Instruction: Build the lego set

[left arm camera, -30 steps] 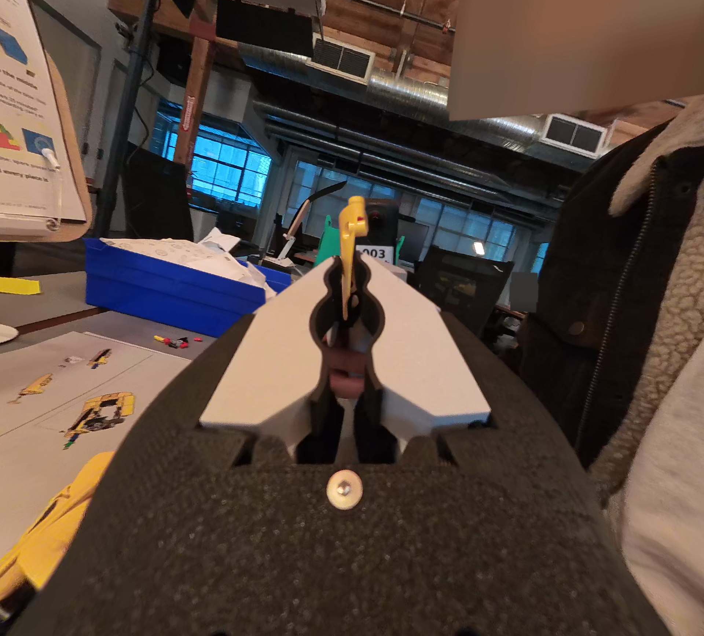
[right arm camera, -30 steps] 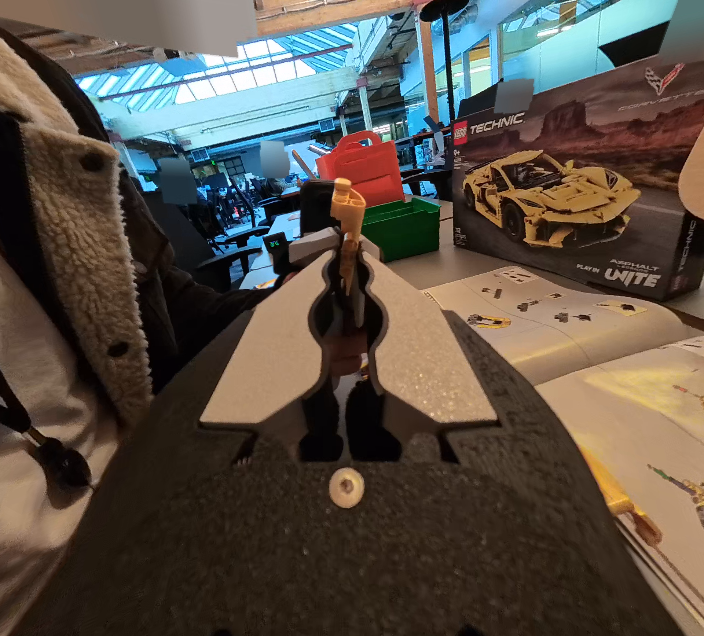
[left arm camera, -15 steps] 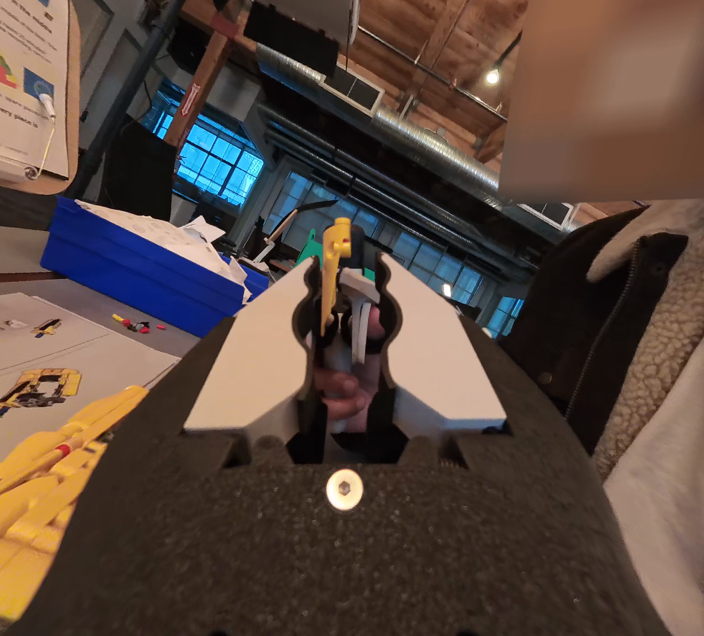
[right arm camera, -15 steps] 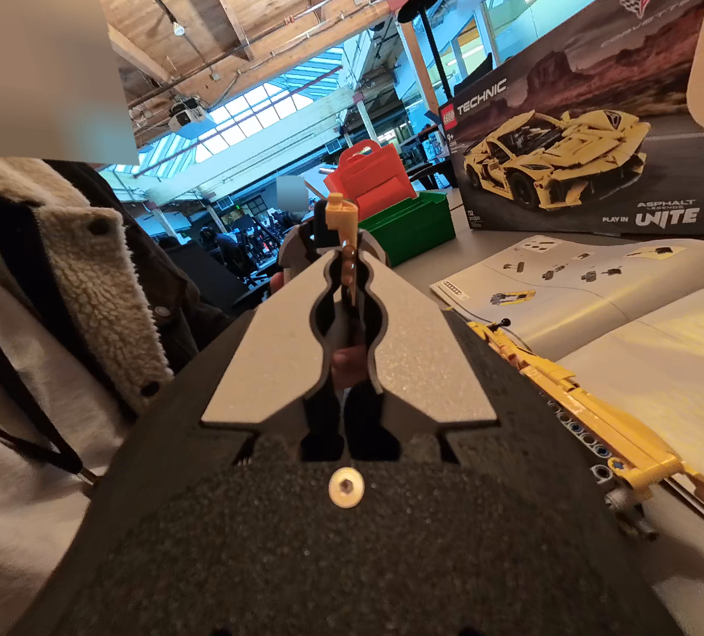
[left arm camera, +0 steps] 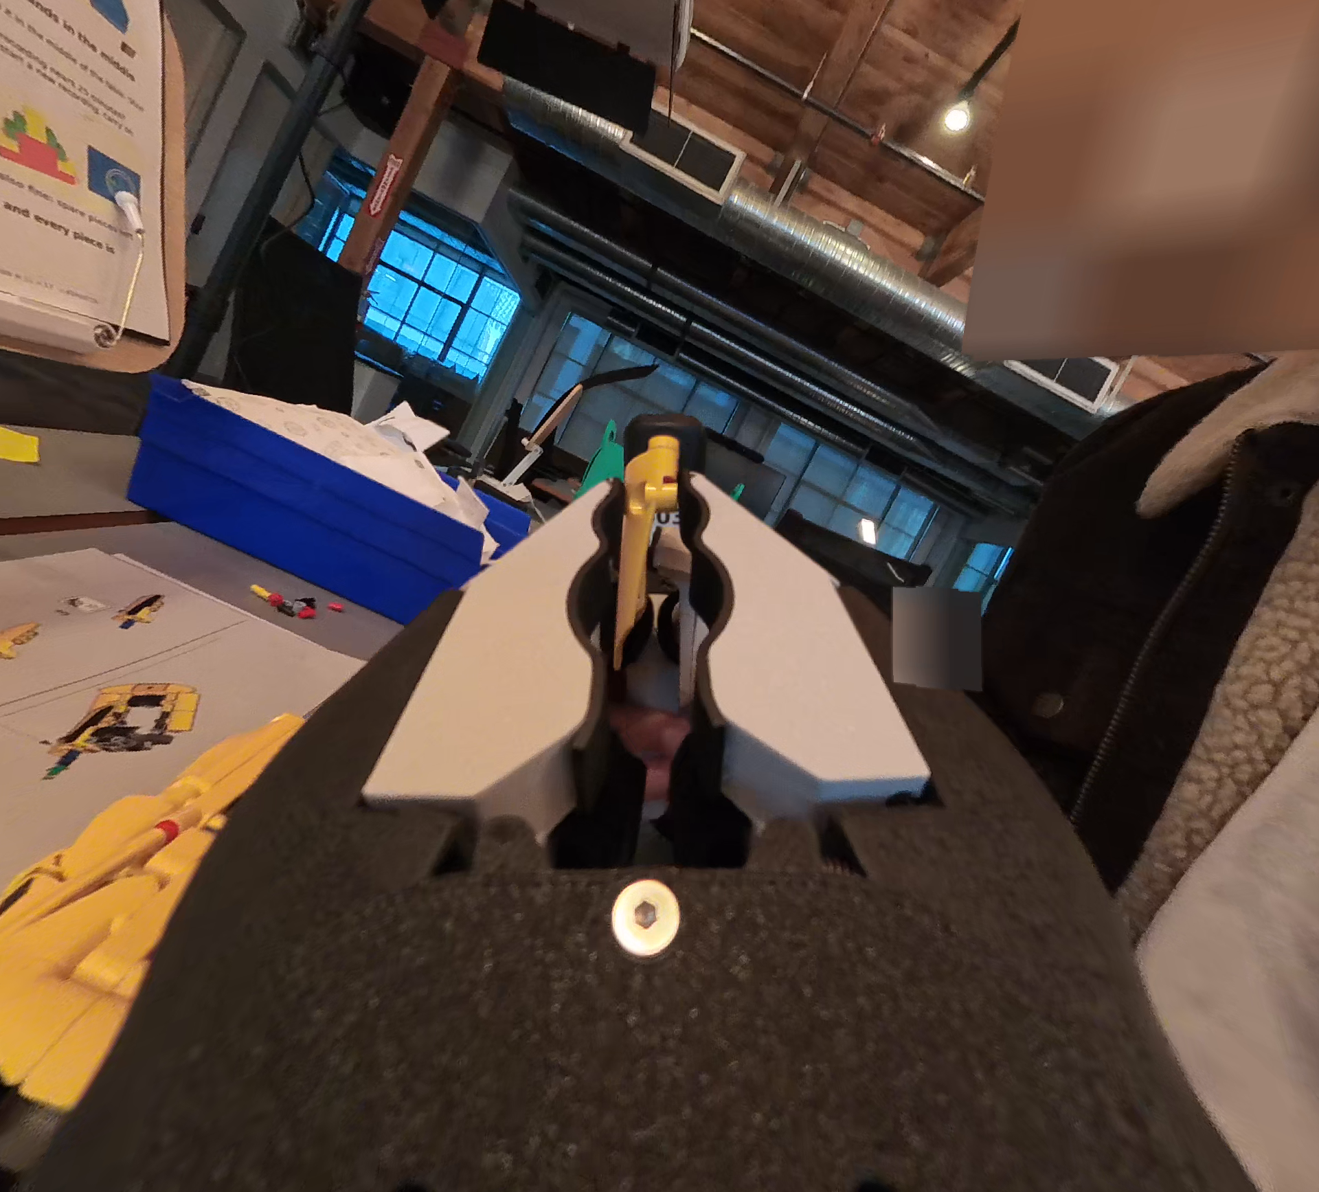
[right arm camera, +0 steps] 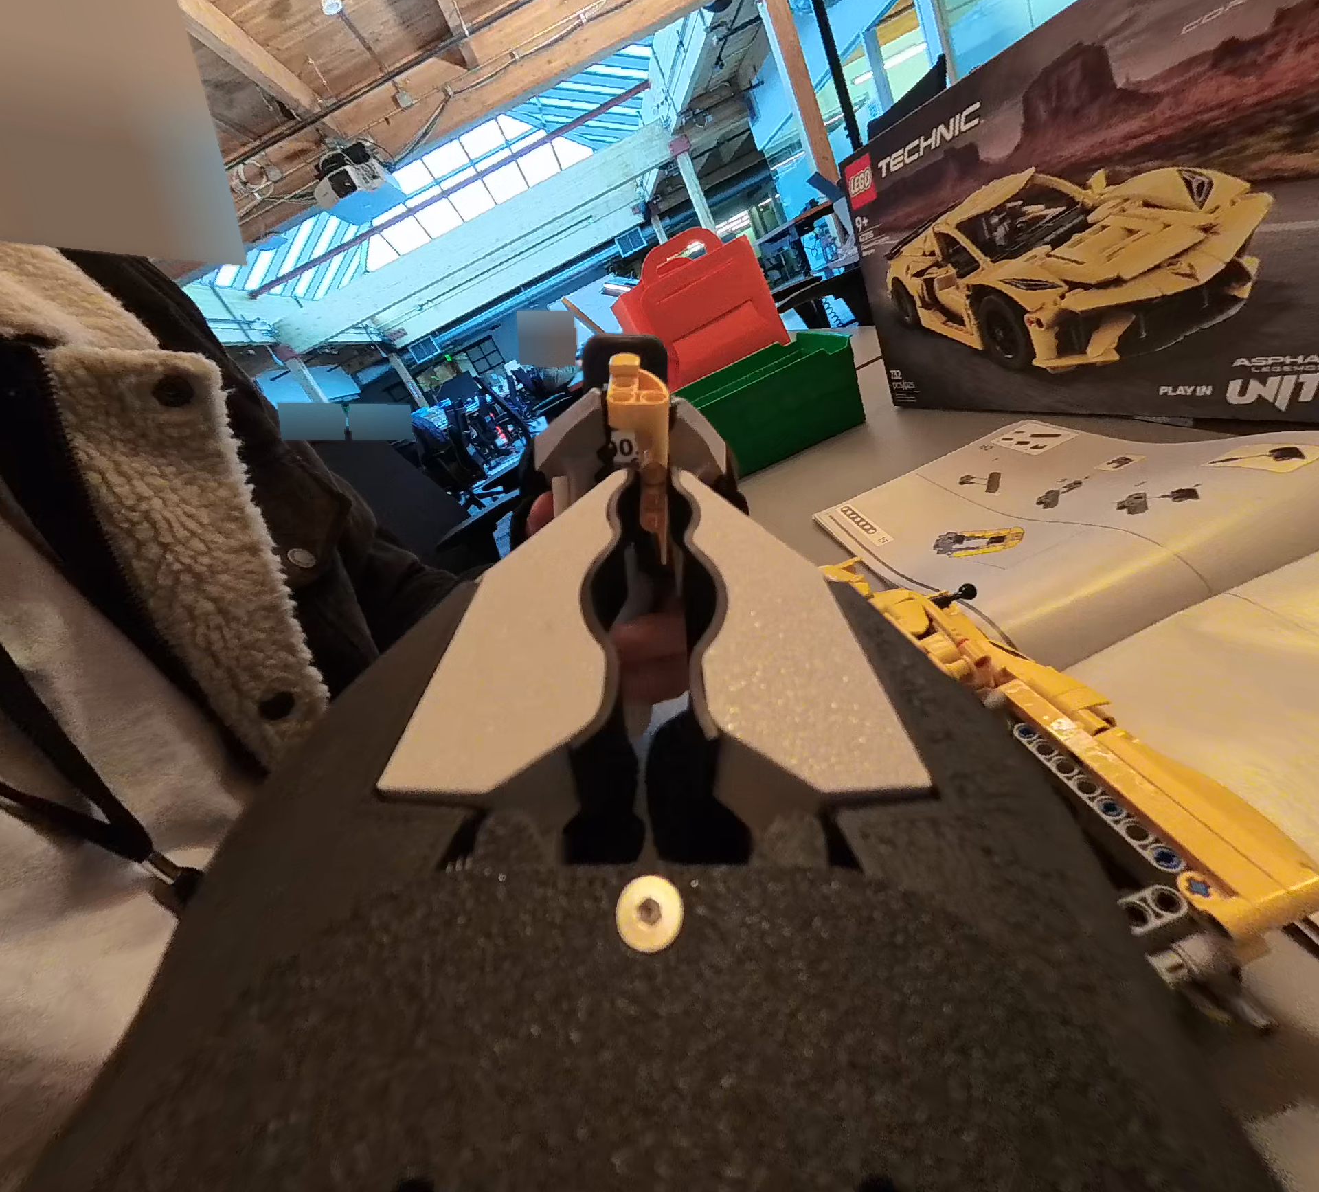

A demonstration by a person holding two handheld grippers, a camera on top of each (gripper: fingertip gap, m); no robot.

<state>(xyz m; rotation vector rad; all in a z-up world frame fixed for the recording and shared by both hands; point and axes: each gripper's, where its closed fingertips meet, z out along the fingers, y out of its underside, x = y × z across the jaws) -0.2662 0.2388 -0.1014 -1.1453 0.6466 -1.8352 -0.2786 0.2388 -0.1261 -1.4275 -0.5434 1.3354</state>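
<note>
Both grippers now meet nose to nose above the table: the left gripper (left arm camera: 646, 501) pinches a yellow lego piece (left arm camera: 637, 558), the right gripper (right arm camera: 653, 479) apparently clamps it too, suggesting a handover; the half-built yellow car (right arm camera: 1056, 729) has swung nearer alongside.

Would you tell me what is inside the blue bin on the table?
The blue bin in the left wrist view holds crumpled white paper bags heaped above its rim. Anything under them is covered, so I cannot tell whether pieces remain inside.
</note>
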